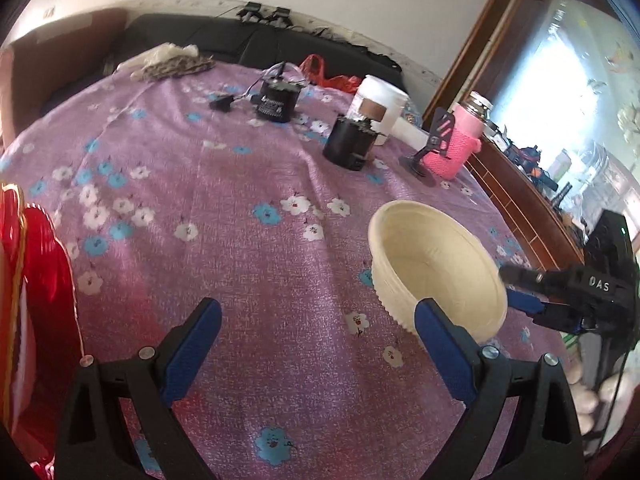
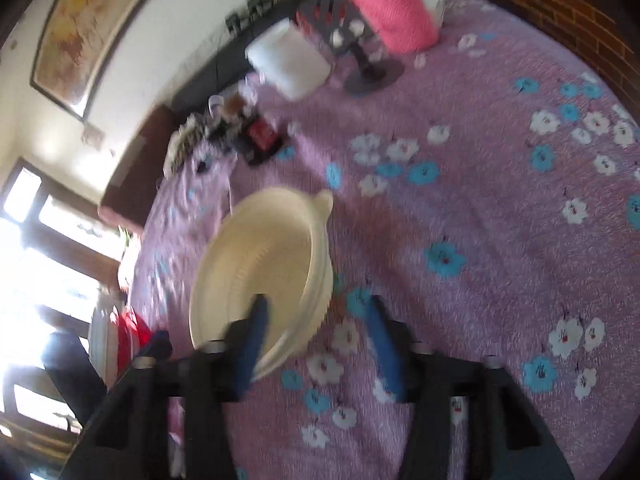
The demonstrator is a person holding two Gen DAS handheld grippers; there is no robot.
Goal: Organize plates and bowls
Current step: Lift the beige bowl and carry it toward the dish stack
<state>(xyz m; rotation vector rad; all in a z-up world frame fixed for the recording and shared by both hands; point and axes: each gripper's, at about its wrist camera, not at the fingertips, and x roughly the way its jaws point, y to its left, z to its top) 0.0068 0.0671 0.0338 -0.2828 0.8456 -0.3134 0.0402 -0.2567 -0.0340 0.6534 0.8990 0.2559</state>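
A cream ribbed bowl [image 1: 436, 276] with a small handle stands upright on the purple flowered cloth, right of centre in the left wrist view. My right gripper [image 1: 516, 288] reaches in from the right and straddles its rim. In the right wrist view, which is blurred, one blue pad [image 2: 258, 332] is inside the bowl [image 2: 260, 256] and the other pad [image 2: 380, 344] is outside over the cloth. The right gripper [image 2: 316, 308] is open, with a clear gap to the wall. My left gripper [image 1: 320, 332] is open and empty over the cloth, its right finger just in front of the bowl.
Two black cylinders [image 1: 276, 100] [image 1: 348, 146], a white jar [image 1: 380, 104], a pink knitted bottle [image 1: 460, 140] and a black stand [image 1: 428, 148] crowd the far side. A red and gold shiny thing [image 1: 36, 280] lies at the left edge. A wooden cabinet [image 1: 520, 200] borders the right.
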